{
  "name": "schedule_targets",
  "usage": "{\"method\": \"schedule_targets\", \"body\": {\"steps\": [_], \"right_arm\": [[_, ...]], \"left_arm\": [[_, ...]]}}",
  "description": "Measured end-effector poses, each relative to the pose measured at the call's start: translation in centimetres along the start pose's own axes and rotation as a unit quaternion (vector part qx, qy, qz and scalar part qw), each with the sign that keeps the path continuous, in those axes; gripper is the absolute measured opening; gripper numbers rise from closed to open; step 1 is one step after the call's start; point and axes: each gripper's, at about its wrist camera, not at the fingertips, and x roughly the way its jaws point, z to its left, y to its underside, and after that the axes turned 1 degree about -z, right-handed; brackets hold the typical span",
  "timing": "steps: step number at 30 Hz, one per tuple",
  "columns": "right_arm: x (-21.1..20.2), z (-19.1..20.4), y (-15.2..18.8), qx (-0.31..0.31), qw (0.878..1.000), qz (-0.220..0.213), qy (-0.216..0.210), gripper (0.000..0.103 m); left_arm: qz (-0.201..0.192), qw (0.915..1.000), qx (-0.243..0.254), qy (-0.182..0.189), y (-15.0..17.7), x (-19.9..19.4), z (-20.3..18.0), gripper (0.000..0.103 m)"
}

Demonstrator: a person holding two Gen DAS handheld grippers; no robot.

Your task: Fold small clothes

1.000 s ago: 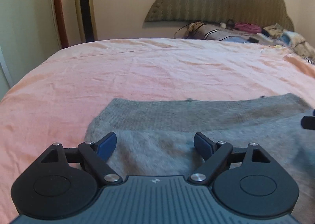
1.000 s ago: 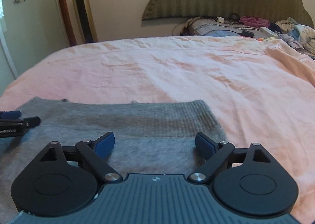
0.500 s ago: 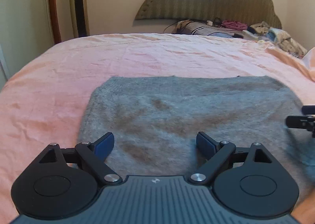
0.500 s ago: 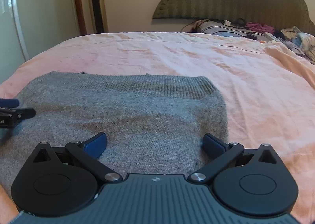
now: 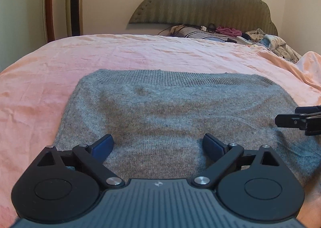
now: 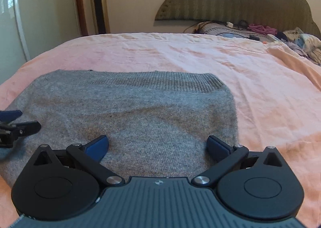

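A grey knitted garment (image 5: 170, 107) lies flat on the pink bed sheet (image 5: 140, 55), its ribbed band at the far edge. It also shows in the right wrist view (image 6: 130, 111). My left gripper (image 5: 158, 145) is open and empty above the garment's near left part. My right gripper (image 6: 157, 146) is open and empty above its near right part. The right gripper's tip shows at the right edge of the left wrist view (image 5: 301, 120). The left gripper's tip shows at the left edge of the right wrist view (image 6: 18, 125).
A padded headboard (image 5: 204, 1) stands at the far end. A pillow with cables and a pile of clothes (image 5: 266, 41) lie at the far right. A tall gold tower fan (image 5: 74, 1) stands by the wall at far left. The sheet bunches up at right (image 5: 309, 67).
Both grippers have pulled back and risen, so more of the grey garment shows in front of them. The jaws have stayed open.
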Motion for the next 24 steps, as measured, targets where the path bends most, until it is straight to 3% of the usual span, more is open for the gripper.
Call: {"method": "schedule_targets", "body": {"steps": [2, 4, 5, 7, 17, 19, 24], "right_arm": [[-0.6, 0.8, 0.2, -0.008, 1.0, -0.005, -0.021, 0.103], [0.6, 1.7, 1.2, -0.042, 0.999, 0.019, -0.004, 0.103], [0.9, 1.7, 2.1, -0.059, 0.998, 0.005, -0.002, 0.103], [0.5, 0.7, 2.2, -0.035, 0.999, -0.003, -0.017, 0.103], [-0.9, 1.4, 1.9, -0.038, 0.999, 0.02, 0.007, 0.103], [-0.8, 1.3, 3.2, -0.063, 0.998, -0.002, 0.005, 0.103], [-0.8, 1.0, 3.1, -0.054, 0.999, -0.002, -0.002, 0.103]], "left_arm": [[0.0, 1.0, -0.001, -0.001, 0.0, 0.1, -0.1, 0.098], [0.0, 1.0, 0.0, -0.003, 0.0, 0.1, -0.2, 0.098], [0.0, 1.0, 0.0, -0.003, 0.0, 0.1, -0.2, 0.098], [0.0, 1.0, -0.001, -0.003, 0.1, 0.1, -0.2, 0.098], [-0.001, 1.0, -0.003, -0.003, 0.2, 0.1, -0.2, 0.098], [-0.001, 1.0, -0.003, -0.003, 0.2, 0.1, -0.2, 0.099], [-0.001, 1.0, -0.003, -0.003, 0.1, 0.0, -0.2, 0.099]]}}
